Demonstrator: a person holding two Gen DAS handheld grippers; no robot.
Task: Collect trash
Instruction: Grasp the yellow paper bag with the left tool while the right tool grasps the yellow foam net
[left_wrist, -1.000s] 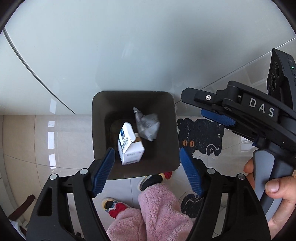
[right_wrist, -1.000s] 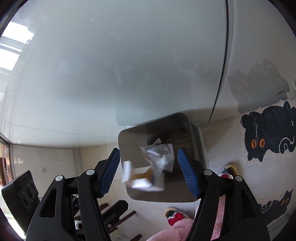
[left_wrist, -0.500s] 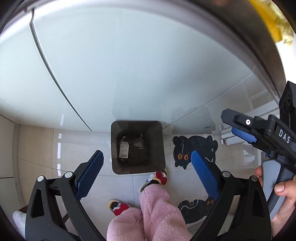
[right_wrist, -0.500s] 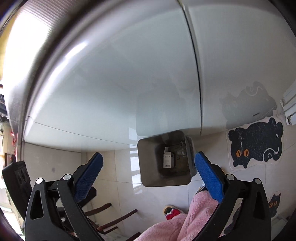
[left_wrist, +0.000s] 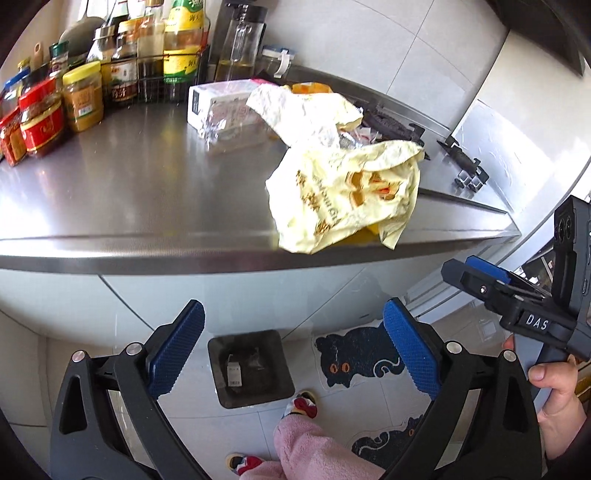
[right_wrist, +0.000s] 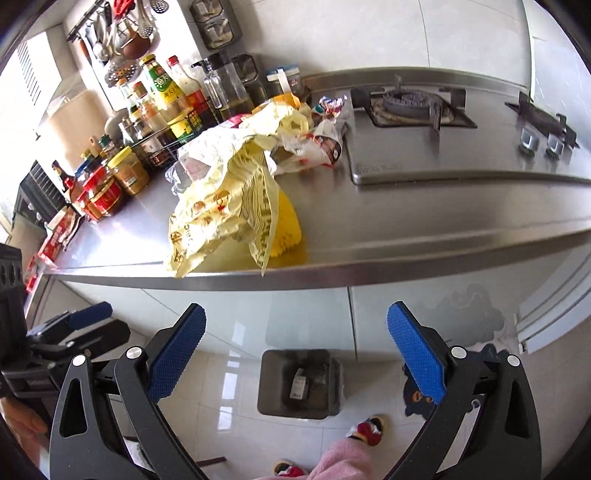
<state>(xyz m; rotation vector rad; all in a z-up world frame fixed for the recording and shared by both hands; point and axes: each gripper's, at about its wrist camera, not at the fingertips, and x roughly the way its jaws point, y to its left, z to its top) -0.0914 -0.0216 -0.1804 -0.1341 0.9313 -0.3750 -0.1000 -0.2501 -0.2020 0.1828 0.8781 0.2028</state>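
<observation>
A crumpled pale yellow plastic bag lies at the front edge of the steel counter; it also shows in the right wrist view. A red and white wrapper and a clear-wrapped white box lie behind it. The dark trash bin stands on the floor below, holding a small white carton and crumpled paper; it shows in the right wrist view too. My left gripper and right gripper are both open, empty, held below counter height above the bin.
Jars and sauce bottles crowd the counter's back left. A gas hob sits at the right. Black cat mats lie on the tiled floor beside the bin. The person's pink-clad leg and slipper stand by the bin.
Both grippers rose from just over the bin to near counter height and tilted up. The dropped carton and paper stay in the bin. The counter and its trash came into view.
</observation>
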